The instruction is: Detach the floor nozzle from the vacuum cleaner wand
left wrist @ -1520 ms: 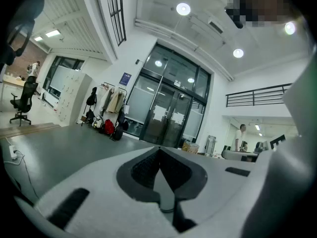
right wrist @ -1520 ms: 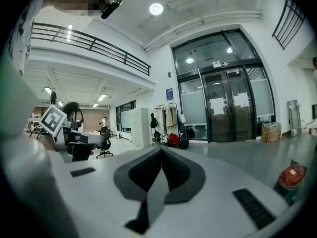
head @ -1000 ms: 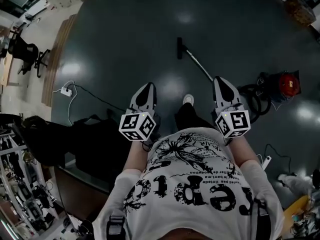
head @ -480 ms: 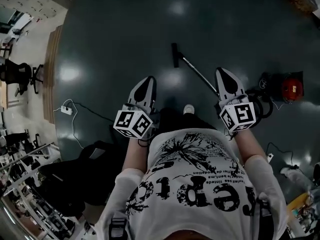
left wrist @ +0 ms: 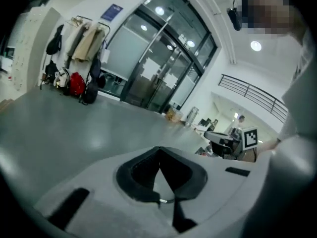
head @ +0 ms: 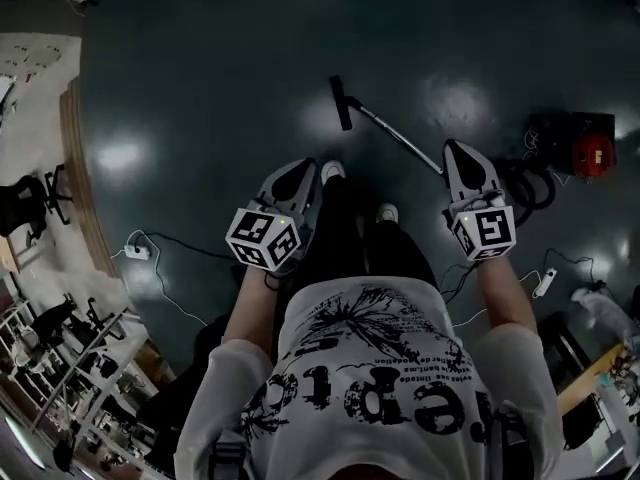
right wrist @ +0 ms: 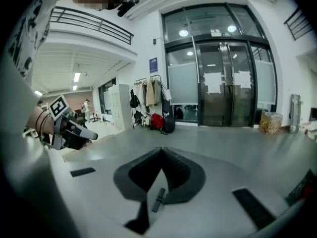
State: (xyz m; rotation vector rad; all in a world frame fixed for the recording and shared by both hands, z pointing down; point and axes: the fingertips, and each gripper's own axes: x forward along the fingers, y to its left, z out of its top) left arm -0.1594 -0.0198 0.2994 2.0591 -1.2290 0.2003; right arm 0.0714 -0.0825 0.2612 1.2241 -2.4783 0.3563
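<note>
The black floor nozzle (head: 340,102) lies on the dark floor ahead of me, joined to the silver wand (head: 397,138), which slants back to the right. The wand runs toward the black hose (head: 527,188) and the red vacuum body (head: 590,152). My left gripper (head: 305,166) hangs shut and empty, short of the nozzle and to its left. My right gripper (head: 458,149) is also shut and empty, just right of the wand's near end and above it. In each gripper view the dark pads meet with nothing between them: the left gripper (left wrist: 159,150) and the right gripper (right wrist: 161,150).
My white shoes (head: 333,171) stand between the grippers. A power strip with its cable (head: 135,253) lies at the left, another power strip (head: 545,283) at the right. An office chair (head: 30,203) and shelving stand at the left edge. Glass doors (right wrist: 223,88) and a coat rack (right wrist: 151,105) are ahead.
I have walked toward the vacuum, and the nozzle and wand now lie closer in front of my feet. Both grippers have sunk and tipped downward, still shut.
</note>
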